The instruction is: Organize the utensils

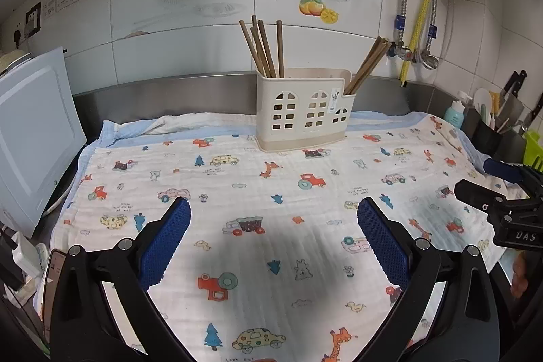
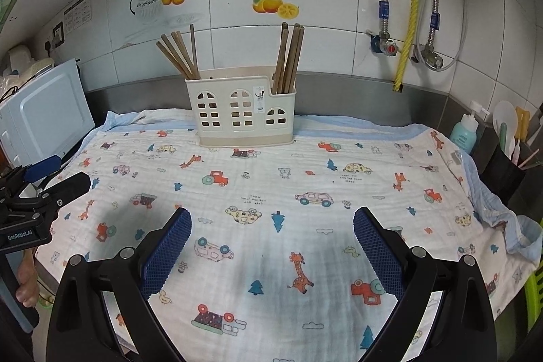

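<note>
A cream plastic utensil holder (image 1: pixel 303 109) (image 2: pixel 241 111) with window cut-outs stands at the back of the printed cloth. Several brown chopsticks (image 1: pixel 264 50) (image 2: pixel 178 55) lean in its left compartment. Another bunch of chopsticks (image 1: pixel 368 63) (image 2: pixel 290 56) stands in its right, lower compartment. My left gripper (image 1: pixel 273 219) is open over the cloth, well short of the holder, with nothing between its blue pads. My right gripper (image 2: pixel 271 228) is also open and empty. In the left wrist view the right gripper (image 1: pixel 488 178) shows at the right edge; in the right wrist view the left gripper (image 2: pixel 57 173) shows at the left edge.
A cloth (image 1: pixel 271 192) (image 2: pixel 271 185) printed with cars and giraffes covers the counter. A white appliance (image 1: pixel 34 138) (image 2: pixel 44 114) stands at the left. At the right are a teal bottle (image 2: pixel 465 129), a black utensil cup (image 2: pixel 505 172) and a green rack (image 1: pixel 532 145). Pipes and valves (image 2: pixel 407 46) run along the tiled wall.
</note>
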